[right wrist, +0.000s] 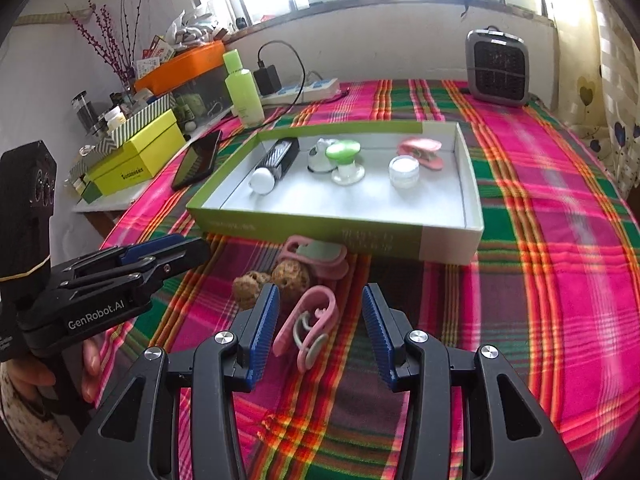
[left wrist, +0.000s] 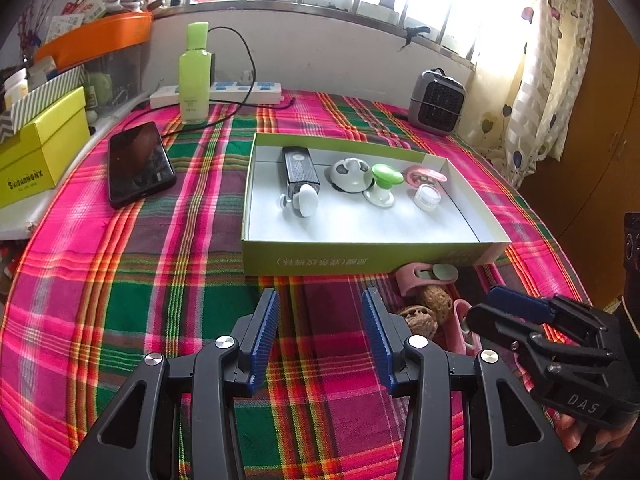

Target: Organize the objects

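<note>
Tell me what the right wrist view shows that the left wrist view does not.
Only the right wrist view: the whole pink clip between the right gripper fingers, not touched; a dark jar beside the purple twigs.
Only the left wrist view: the phone screen from above.
Both: the green box with small items, two walnuts, the heater, the green bottle, and an empty left gripper.

The right claw (right wrist: 320, 320) hangs with its jaws apart over a pink clip (right wrist: 308, 326) on the plaid tabletop (right wrist: 540, 280). Two walnuts (right wrist: 272, 280) lie beyond it, before the green box (right wrist: 320, 228). The left claw (right wrist: 176, 252) sits at left.
</note>
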Available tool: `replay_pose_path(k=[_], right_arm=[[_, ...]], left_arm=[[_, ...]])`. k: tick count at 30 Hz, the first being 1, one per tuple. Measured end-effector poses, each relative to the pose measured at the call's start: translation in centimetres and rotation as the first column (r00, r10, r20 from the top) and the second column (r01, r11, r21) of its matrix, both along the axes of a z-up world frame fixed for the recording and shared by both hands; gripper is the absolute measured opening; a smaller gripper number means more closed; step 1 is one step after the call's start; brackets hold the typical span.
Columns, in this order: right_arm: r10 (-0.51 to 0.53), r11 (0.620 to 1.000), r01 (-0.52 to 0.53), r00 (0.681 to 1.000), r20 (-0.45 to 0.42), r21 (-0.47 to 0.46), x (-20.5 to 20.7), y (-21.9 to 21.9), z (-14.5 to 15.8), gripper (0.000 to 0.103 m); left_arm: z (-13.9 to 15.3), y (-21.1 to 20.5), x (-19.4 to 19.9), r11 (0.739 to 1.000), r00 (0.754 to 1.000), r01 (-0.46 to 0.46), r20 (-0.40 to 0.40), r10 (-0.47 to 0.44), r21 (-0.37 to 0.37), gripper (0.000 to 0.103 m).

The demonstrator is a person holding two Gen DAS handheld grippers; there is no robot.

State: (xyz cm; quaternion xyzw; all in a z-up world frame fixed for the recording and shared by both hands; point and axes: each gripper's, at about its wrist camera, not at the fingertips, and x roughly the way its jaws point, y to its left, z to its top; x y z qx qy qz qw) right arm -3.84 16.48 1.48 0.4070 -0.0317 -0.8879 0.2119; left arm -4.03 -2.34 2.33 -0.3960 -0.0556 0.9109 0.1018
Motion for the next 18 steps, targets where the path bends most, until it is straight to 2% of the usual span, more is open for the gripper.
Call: replay_pose_path(k=[6, 13, 18], right_arm=[[0.018, 1.000, -0.018, 1.000, 0.012, 0.025, 0.1, -0.9, -0.5, 0.045], [0.013, 0.992, -0.015, 1.000, 0.019, 0.127, 0.3, -1.9, -1.3, 0.045], [0.001, 0.991, -0.003, 1.000, 0.019, 0.134, 0.2, -1.5, -1.3, 0.045]], left_arm=[[-0.2, 0.1, 0.1, 1.000, 1.000, 0.002, 0.010, -0.002, 0.003, 0.042], [-0.5, 0.5, 0.1, 1.000, 1.000, 0.013, 0.015, -0.013, 0.004, 0.042], [-0.6, 0.8, 0.2, 0.999, 0.999, 0.030, 0.024, -0.031, 0.013, 0.042]])
